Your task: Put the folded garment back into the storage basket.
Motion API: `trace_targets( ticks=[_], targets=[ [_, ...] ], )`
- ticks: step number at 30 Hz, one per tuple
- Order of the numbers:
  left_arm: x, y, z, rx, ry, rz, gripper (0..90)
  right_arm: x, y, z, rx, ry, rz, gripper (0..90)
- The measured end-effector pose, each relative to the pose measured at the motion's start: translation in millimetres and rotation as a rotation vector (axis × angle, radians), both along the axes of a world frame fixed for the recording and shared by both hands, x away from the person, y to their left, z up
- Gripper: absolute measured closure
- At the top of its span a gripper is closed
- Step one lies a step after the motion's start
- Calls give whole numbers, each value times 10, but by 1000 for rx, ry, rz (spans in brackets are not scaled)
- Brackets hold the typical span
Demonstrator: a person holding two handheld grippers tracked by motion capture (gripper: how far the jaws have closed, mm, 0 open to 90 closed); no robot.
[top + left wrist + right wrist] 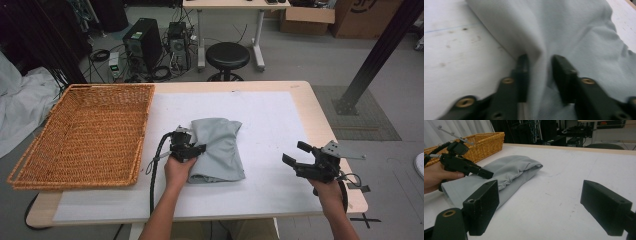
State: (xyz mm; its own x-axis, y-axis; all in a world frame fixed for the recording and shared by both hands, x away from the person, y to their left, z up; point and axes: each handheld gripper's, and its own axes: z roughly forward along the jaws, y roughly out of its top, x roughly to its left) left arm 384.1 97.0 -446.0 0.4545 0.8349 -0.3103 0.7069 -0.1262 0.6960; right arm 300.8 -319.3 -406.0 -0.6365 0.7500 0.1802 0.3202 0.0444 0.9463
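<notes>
Your left gripper point(540, 72) has its two black jaws pinched on a raised fold of the grey cloth point(574, 32), seen at the lower centre of the left gripper view; the fabric bunches up between the pads, though some gap stays between the jaws (the fold is thick). In the high view the same left gripper point(192, 148) sits at the cloth's point(217, 150) left edge, just left of the frame's centre, with your left hand point(178, 170) wrapped round its body and its black cable trailing toward the lower edge.

Your right gripper point(539, 207) stands spread wide with nothing between the jaws, both blocks rising from the bottom corners of the right gripper view over bare white table cover point(574, 170). In the high view the right gripper point(298, 157) hovers at the lower right, well apart from the cloth, held by your right hand point(327, 190).

The cloth lies folded and rumpled in the middle of the white cover point(270, 120). A wicker basket point(85, 135) rests at the left of the frame, near the cloth but not touching it. Beyond the table's far edge, a black stool point(227, 56) stands at upper centre.
</notes>
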Motion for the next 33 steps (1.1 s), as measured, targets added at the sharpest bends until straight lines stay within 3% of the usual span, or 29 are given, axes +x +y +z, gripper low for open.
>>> trace_targets(
  ticks=[5, 11, 18, 21, 26, 33],
  targets=[
    [17, 58, 6, -51, 31, 12, 777, -18, -10, 20, 5, -5, 2, 151],
    [-12, 145, 98, -119, -17, -15, 780, -51, -47, 24, 12, -8, -2, 152],
    [-78, 250, 228, -151, -63, -32, 783, -77, -68, -16, 22, -3, -9, 152],
    [-104, 243, 354, -132, -79, -73, 785, -73, -63, -38, 24, 1, -5, 152],
    [-123, 239, 607, -144, -123, -97, 787, -69, -50, -53, 29, 3, -1, 152],
    [-149, 265, 887, -104, -177, -125, 787, -57, -45, -54, 39, 2, -2, 152]
  ],
)
